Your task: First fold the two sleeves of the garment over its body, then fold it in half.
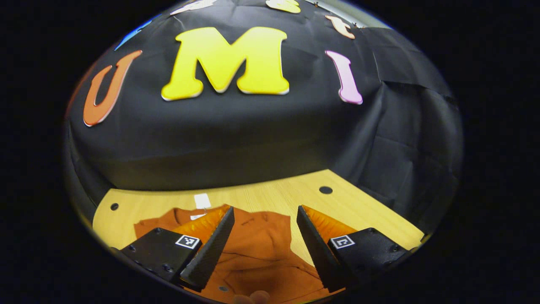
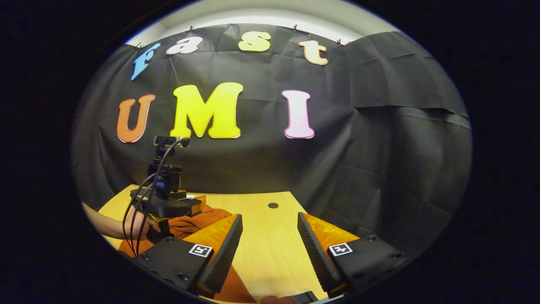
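In the left gripper view, the left hand-held gripper (image 1: 265, 240) hangs with its jaws wide apart and nothing between them, above the orange garment (image 1: 257, 249) lying at the bottom centre on the wooden table (image 1: 270, 196). In the right gripper view, the right hand-held gripper (image 2: 269, 249) gapes empty over bare table at bottom centre, with the garment at lower left.

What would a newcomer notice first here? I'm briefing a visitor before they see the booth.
The rust-orange garment lying on the pale wooden table, seen between the left gripper's open fingers. In the right gripper view, the right gripper hangs open over bare table, while a hand at the left holds the other gripper above the garment.
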Demonstrator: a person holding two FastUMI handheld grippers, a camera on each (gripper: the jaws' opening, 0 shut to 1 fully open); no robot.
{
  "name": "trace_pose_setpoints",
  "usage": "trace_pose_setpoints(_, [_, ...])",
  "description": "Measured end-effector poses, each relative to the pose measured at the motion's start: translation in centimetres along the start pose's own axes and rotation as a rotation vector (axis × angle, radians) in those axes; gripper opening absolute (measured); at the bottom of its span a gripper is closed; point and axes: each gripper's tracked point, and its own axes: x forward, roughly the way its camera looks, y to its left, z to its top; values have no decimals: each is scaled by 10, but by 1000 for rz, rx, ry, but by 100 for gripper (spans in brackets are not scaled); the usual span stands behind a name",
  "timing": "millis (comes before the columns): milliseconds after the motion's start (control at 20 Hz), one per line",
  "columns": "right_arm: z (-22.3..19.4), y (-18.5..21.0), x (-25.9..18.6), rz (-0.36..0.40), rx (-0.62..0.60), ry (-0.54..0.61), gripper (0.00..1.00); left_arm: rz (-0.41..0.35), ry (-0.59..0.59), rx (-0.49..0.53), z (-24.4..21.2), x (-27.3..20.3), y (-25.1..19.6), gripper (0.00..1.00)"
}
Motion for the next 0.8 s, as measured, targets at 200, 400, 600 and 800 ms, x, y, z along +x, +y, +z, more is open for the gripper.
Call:
trace_pose_setpoints(200, [22, 47, 17, 113, 2, -54, 84, 41, -144, -2, 54, -64, 27, 97])
trace_pose_setpoints(400, [41, 86, 25, 212, -8, -111, 84, 95, -213, -87, 77, -115, 56, 100])
trace_pose_setpoints(600, [47, 119, 26, 284, 8, -130, 84, 178, -264, -116, 89, -157, 90, 97])
trace_pose_setpoints(800, [48, 141, 23, 329, 2, -135, 85, 258, -286, -126, 88, -190, 122, 97])
